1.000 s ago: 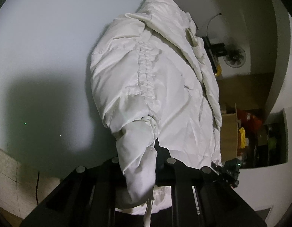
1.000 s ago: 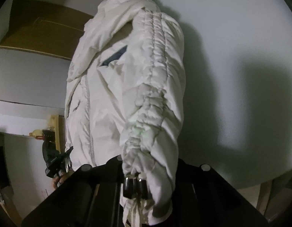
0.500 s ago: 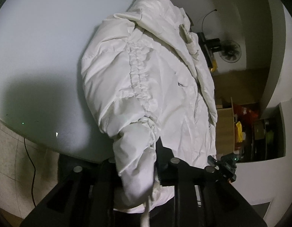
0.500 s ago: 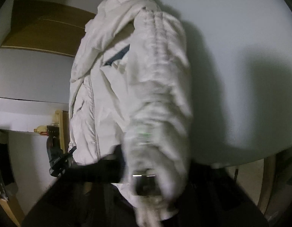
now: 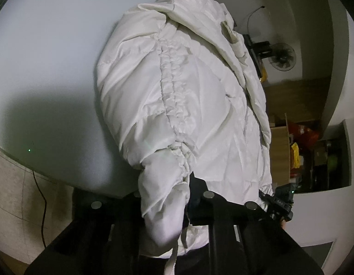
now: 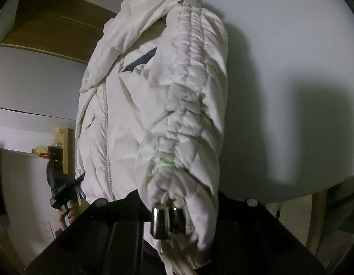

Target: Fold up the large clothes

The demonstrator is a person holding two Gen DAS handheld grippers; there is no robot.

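A white puffer jacket (image 5: 199, 96) lay spread on a round white table (image 5: 50, 57), its hem toward the table edge and its hood toward the far side. Each ruched sleeve ran back to a gripper. The left gripper (image 5: 188, 208) had its jaws clamped on the cuff of one sleeve, the cloth bunching over the fingers and a drawcord hanging below. The right gripper (image 6: 168, 220) held the other cuff (image 6: 177, 190), metal fingertips (image 6: 159, 222) pressed together on the fabric. Past the table stood a wooden shelf (image 5: 280, 155) and a fan (image 5: 282, 56)
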